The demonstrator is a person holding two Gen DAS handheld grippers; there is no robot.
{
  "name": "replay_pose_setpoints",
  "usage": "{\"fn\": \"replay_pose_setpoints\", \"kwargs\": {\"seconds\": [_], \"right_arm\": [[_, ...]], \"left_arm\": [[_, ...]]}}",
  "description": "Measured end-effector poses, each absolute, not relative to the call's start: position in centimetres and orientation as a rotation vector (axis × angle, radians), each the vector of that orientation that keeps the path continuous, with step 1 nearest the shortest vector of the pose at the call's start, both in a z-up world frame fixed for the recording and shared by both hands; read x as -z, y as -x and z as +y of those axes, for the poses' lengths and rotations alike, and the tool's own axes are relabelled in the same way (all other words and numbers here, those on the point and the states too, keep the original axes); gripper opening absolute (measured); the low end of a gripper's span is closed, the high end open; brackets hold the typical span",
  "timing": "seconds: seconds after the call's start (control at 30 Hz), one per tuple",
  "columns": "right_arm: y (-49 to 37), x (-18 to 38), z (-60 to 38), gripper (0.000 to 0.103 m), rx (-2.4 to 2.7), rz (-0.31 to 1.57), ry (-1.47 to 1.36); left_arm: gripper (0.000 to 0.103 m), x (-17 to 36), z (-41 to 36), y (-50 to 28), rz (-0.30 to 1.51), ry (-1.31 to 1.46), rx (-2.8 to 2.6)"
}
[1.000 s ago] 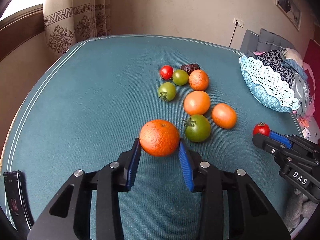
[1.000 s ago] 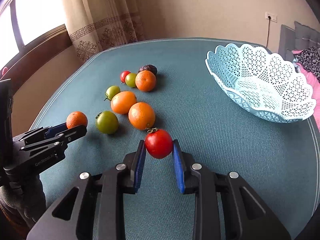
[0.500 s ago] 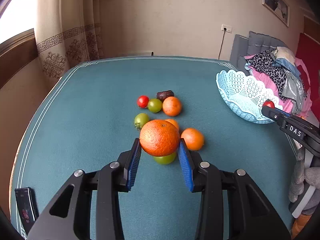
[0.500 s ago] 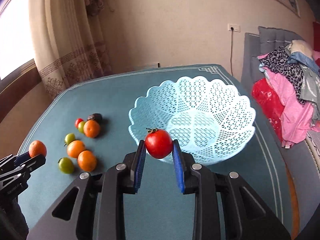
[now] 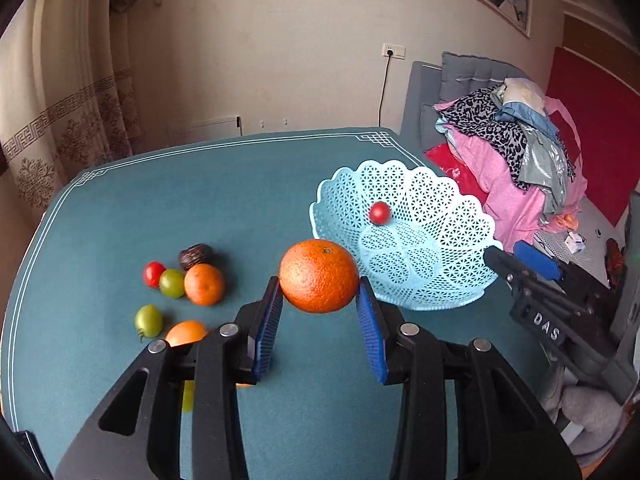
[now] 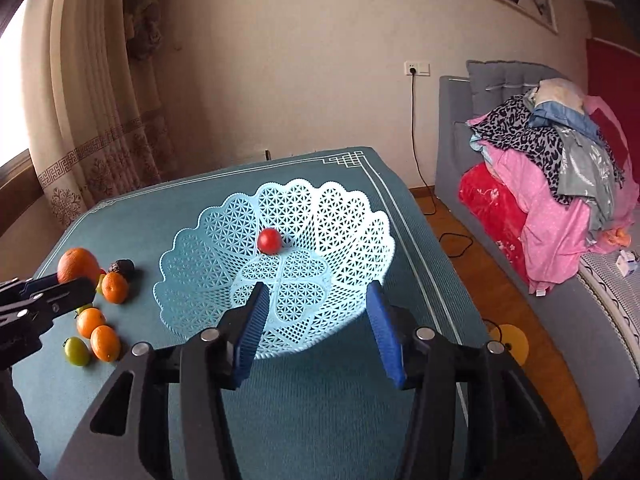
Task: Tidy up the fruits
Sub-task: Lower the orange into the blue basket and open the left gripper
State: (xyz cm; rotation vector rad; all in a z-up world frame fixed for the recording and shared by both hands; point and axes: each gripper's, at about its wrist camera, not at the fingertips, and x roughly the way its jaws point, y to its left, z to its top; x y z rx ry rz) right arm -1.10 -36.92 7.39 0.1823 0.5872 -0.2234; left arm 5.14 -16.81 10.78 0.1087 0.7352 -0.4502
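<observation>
Left tool carries an orange toward the basket; right tool hangs empty over it.

The left tool [image 5: 319,308] is clamped on a large orange [image 5: 319,276], held above the counter [image 5: 240,184], with the light-blue lattice basket [image 5: 440,292] ahead and to its right, its near rim just beyond the fruit. The right tool [image 6: 316,320] has its fingers spread apart and holds nothing, poised at the basket's near rim. One red tomato [image 6: 269,241] lies inside the basket. Other oranges, green tomatoes, a red tomato and a dark fruit sit clustered on the counter to the left, well apart from the basket. The carry likely needs a forward-right move.
</observation>
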Motion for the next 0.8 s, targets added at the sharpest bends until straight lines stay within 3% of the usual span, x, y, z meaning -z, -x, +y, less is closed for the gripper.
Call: {"fn": "replay_pose_setpoints", "kwargs": {"seconds": [0.33, 0.4, 0.43, 0.47, 0.53, 0.8], "right_arm": [[1.9, -5.9, -37.8, 0.053, 0.259, 0.605, -0.229], [2.0, -5.6, -37.9, 0.053, 0.260, 0.615, -0.243], [2.1, -5.5, -37.9, 0.053, 0.260, 0.616, -0.247], [2.2, -5.4, -37.9, 0.053, 0.259, 0.616, -0.246], [2.4, -5.3, -37.7, 0.057, 0.265, 0.613, -0.248], [2.5, -5.7, -35.5, 0.058, 0.244, 0.599, -0.233]], "left_arm": [[0.041, -9.5, -23.7, -7.3, 0.779, -0.147, 0.530], [0.056, -9.7, -23.8, -7.1, 0.770, -0.143, 0.523], [0.073, -9.9, -23.6, -7.0, 0.759, -0.144, 0.511], [0.082, -10.1, -23.4, -6.8, 0.737, -0.144, 0.498], [0.083, -10.5, -22.6, -6.4, 0.706, -0.146, 0.468], [0.092, -11.5, -17.7, -4.3, 0.645, -0.109, 0.347]]}}
